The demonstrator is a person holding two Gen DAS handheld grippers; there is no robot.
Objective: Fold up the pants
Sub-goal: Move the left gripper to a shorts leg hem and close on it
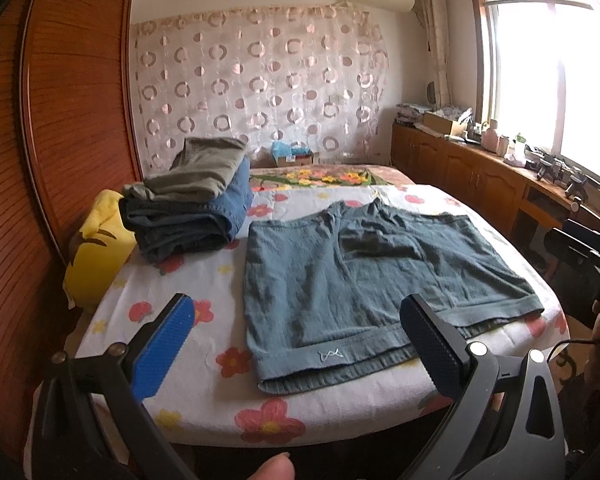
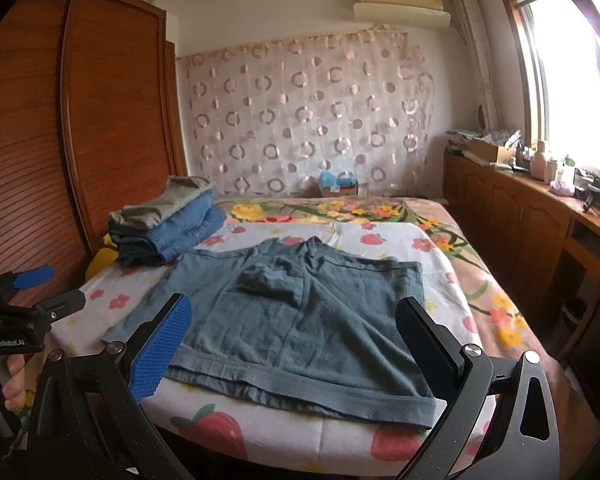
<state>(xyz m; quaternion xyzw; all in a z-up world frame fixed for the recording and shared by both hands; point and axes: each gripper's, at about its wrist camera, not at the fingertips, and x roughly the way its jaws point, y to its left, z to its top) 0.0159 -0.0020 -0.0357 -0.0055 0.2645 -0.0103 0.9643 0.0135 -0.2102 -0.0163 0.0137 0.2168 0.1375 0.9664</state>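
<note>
Teal-green shorts [image 1: 364, 276] lie spread flat on the flowered sheet of the bed, their hem toward me; they also show in the right wrist view [image 2: 300, 320]. My left gripper [image 1: 296, 344] is open and empty, held above the near bed edge at the shorts' hem. My right gripper [image 2: 292, 340] is open and empty, above the hem's right part. The left gripper [image 2: 40, 292] also shows at the left of the right wrist view, held in a hand.
A stack of folded pants [image 1: 192, 200] sits at the bed's back left, also seen in the right wrist view [image 2: 168, 224]. A yellow cushion [image 1: 96, 256] lies beside the wooden wardrobe [image 1: 60, 120]. A wooden cabinet [image 1: 480, 176] with clutter runs along the right under the window.
</note>
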